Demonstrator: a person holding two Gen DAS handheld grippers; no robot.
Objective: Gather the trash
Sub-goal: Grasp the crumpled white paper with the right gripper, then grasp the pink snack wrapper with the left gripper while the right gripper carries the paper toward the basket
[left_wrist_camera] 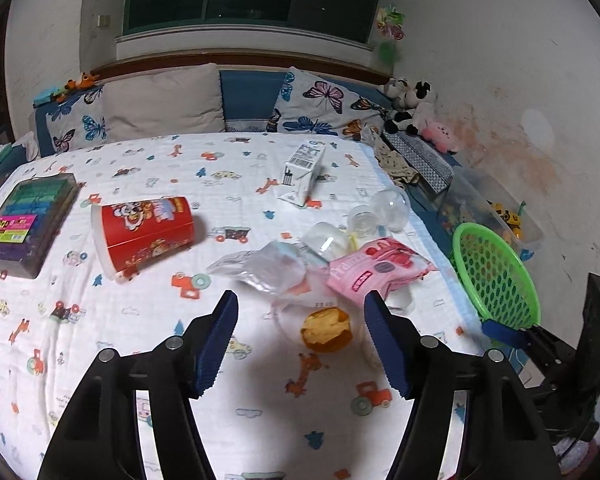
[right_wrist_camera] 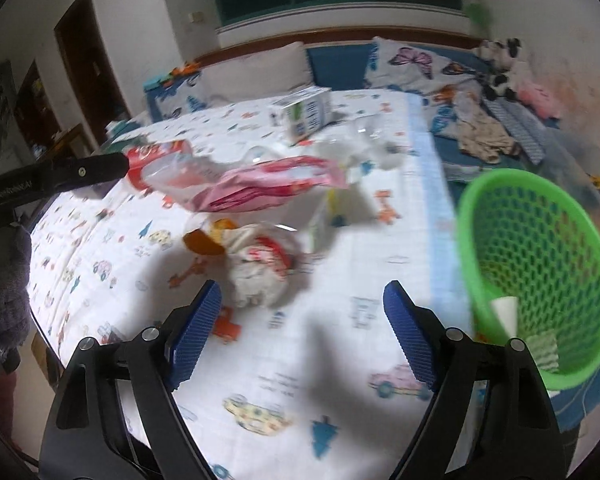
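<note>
Trash lies on a bed sheet with a car print. In the left wrist view my left gripper [left_wrist_camera: 300,332] is open over an orange snack cup in a clear wrapper [left_wrist_camera: 326,328]. Beyond it lie a pink snack bag [left_wrist_camera: 376,268], a clear plastic bag [left_wrist_camera: 260,268], a red paper cup [left_wrist_camera: 144,232] on its side and a white carton [left_wrist_camera: 304,174]. A green mesh basket [left_wrist_camera: 496,276] stands at the right edge of the bed. In the right wrist view my right gripper [right_wrist_camera: 302,320] is open and empty, just short of a crumpled white and red wrapper [right_wrist_camera: 264,268]. The basket [right_wrist_camera: 540,272] holds a few scraps.
A dark box of coloured items [left_wrist_camera: 28,220] lies at the left. Clear plastic capsules [left_wrist_camera: 380,208] lie past the pink bag. Pillows [left_wrist_camera: 160,100] and plush toys [left_wrist_camera: 416,108] line the head of the bed. The wall is close on the right.
</note>
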